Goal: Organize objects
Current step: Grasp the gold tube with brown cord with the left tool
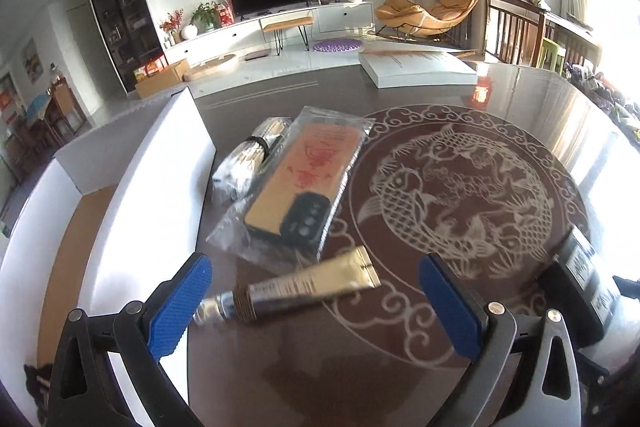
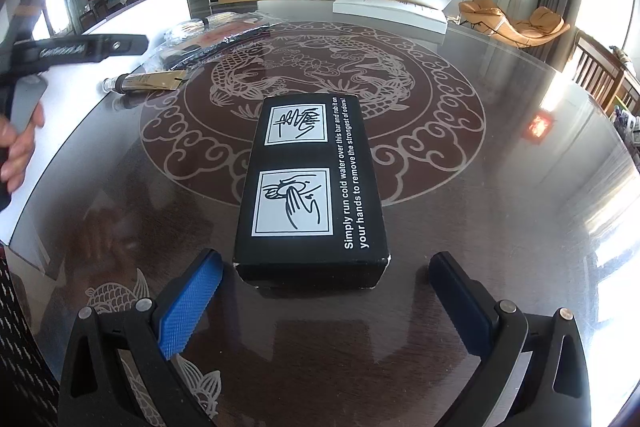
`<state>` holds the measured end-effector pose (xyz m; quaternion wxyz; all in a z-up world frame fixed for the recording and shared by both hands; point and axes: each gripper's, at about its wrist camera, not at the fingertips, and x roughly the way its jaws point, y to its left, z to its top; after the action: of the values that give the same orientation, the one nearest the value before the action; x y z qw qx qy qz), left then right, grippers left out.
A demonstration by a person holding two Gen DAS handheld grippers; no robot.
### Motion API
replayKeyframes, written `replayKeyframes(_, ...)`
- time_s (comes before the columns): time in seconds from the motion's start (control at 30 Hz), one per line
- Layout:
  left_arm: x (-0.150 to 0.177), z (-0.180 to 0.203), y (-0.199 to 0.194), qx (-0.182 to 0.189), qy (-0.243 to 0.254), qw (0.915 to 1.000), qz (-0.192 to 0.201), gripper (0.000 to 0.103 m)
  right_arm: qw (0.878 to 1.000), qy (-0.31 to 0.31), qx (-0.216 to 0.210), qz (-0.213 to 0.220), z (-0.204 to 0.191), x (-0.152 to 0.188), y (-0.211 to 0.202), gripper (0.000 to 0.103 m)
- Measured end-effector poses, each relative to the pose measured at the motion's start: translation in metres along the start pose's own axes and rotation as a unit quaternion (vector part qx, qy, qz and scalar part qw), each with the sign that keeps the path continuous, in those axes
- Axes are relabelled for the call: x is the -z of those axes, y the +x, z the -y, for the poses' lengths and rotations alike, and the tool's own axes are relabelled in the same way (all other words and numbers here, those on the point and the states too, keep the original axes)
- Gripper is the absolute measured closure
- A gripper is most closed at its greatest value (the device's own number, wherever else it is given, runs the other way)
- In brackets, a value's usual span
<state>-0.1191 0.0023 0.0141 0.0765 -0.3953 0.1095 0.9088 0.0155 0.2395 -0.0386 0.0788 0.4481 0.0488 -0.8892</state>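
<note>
A gold tube [image 1: 296, 289] with a silver cap lies on the dark table just ahead of my open left gripper [image 1: 316, 301], its cap near the left pad. Behind it lie a bagged phone case [image 1: 304, 183] and a bagged bundle of sticks [image 1: 250, 157]. A white open box [image 1: 132, 187] stands at the left. A black box [image 2: 314, 187] with hand-washing pictures lies just ahead of my open right gripper [image 2: 328, 301]. The tube [image 2: 146, 82] and the left gripper's body [image 2: 76, 49] show at the far left of the right wrist view.
The round table [image 2: 500, 187] has a fish pattern in the middle. A flat white box [image 1: 416, 67] lies at the table's far edge. Wooden chairs [image 1: 516, 31] stand at the right. The black box also shows in the left wrist view [image 1: 580, 267].
</note>
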Motion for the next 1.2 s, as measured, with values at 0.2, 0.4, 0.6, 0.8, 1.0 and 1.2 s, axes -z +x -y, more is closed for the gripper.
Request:
replayKeyframes(0.2,0.015,-0.026,0.052,0.052,-0.045,0.9937,-0.088,0.0,1.0,0.0,0.0,0.0,0.0,0.0,0.0,0.0)
replayKeyframes(0.4,0.063,0.008,0.019,0.088,-0.007,0.9945,-0.057,0.0,1.0,-0.001,0.001,0.001,0.0,0.0,0.0,0.0)
replayKeyframes(0.6,0.07,0.008,0.02,0.046,-0.047,0.9957,-0.065,0.0,1.0,-0.002,0.002,0.001,0.0,0.0,-0.001,0.0)
replayKeyframes(0.8,0.07,0.005,0.021,0.038,-0.059,0.9954,-0.065,0.0,1.0,-0.001,0.003,0.001,0.001,-0.001,-0.001,0.0)
replayKeyframes(1.0,0.07,0.003,0.02,0.039,-0.062,0.9951,-0.067,0.0,1.0,-0.002,0.005,0.001,0.001,-0.001,-0.001,0.0)
replayKeyframes(1.2,0.071,0.012,0.011,0.03,-0.068,0.9958,-0.053,0.029,1.0,-0.001,0.003,0.001,0.001,-0.001,0.0,0.0)
